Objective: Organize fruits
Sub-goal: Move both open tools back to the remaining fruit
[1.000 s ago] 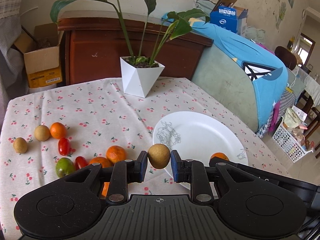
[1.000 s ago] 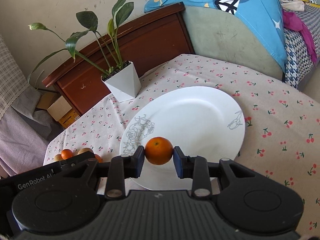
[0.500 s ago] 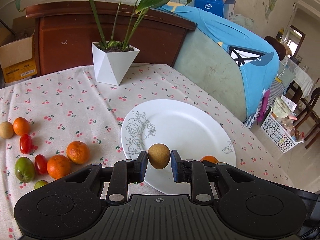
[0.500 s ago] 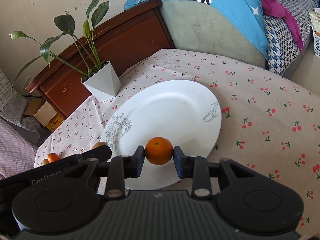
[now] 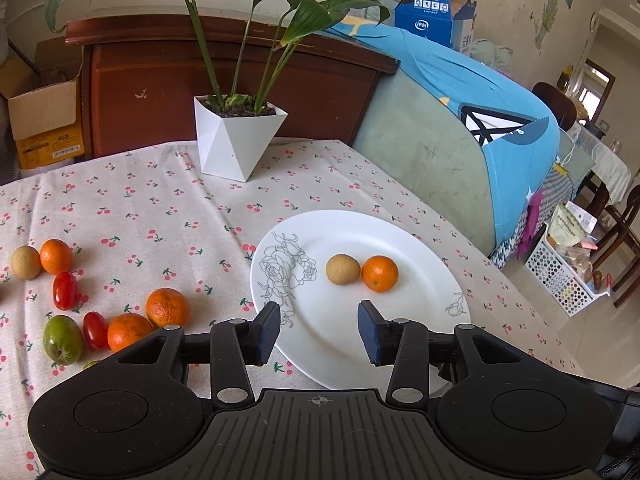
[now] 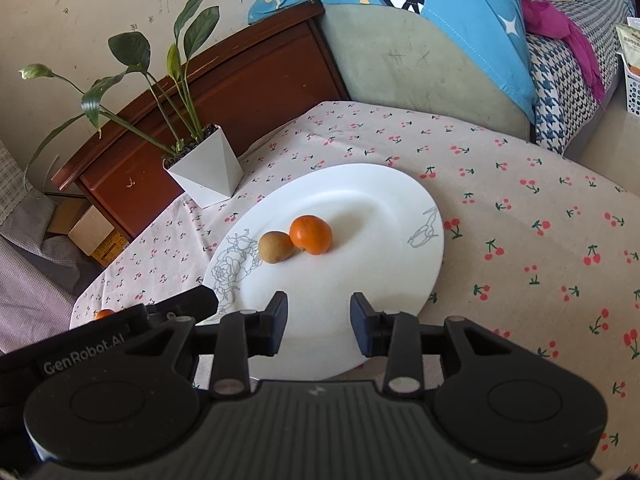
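Cherry-print tablecloth under me, both my left gripper and right gripper spread empty over the plate, brown fruit touching small orange dead ahead, and leftover fruit like the nearest orange off left, closer to my left gripper.

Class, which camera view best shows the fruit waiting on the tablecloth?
The left wrist view: the loose fruit lies in plain sight left of the plate. The right wrist view shows only one orange piece, mostly hidden behind the left gripper.

A lived-in home: sofa, wooden cabinet, potted plant, cherry-print tablecloth.
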`<state>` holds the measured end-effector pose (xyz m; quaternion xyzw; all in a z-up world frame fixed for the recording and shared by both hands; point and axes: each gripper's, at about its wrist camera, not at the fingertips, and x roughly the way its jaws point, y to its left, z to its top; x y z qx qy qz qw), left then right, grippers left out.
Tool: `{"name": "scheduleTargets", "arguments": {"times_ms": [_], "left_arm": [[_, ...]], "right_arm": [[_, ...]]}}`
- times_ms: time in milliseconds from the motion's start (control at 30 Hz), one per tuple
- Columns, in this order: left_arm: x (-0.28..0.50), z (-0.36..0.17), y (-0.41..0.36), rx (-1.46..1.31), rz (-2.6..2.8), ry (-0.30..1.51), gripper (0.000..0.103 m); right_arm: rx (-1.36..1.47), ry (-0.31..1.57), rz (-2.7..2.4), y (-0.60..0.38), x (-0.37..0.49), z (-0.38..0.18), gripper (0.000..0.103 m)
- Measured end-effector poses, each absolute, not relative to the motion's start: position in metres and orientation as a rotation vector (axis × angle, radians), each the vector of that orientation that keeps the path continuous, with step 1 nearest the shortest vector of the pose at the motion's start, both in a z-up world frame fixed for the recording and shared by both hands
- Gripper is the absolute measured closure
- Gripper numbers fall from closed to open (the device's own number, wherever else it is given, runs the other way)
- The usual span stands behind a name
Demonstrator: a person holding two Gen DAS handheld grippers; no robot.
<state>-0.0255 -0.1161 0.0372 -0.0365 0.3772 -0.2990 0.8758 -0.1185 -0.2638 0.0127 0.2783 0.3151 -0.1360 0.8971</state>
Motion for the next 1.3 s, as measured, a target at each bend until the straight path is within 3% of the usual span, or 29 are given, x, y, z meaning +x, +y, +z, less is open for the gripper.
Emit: {"name": "scheduleTargets", "arguments": {"times_ms": [300, 1300], "left_arm": [[-0.029, 0.045, -0.094, -0.066, -0.576, 0.793, 0.054], [-0.004, 0.037, 0.058, -0.183, -0.185, 0.769, 0.054]], "right_arm": [[0.548, 0.648, -0.225, -0.248, -0.116, 0.019, 0.063], [0.483, 0.686, 0.035, -0.165, -0.101, 0.019, 0.058]]}}
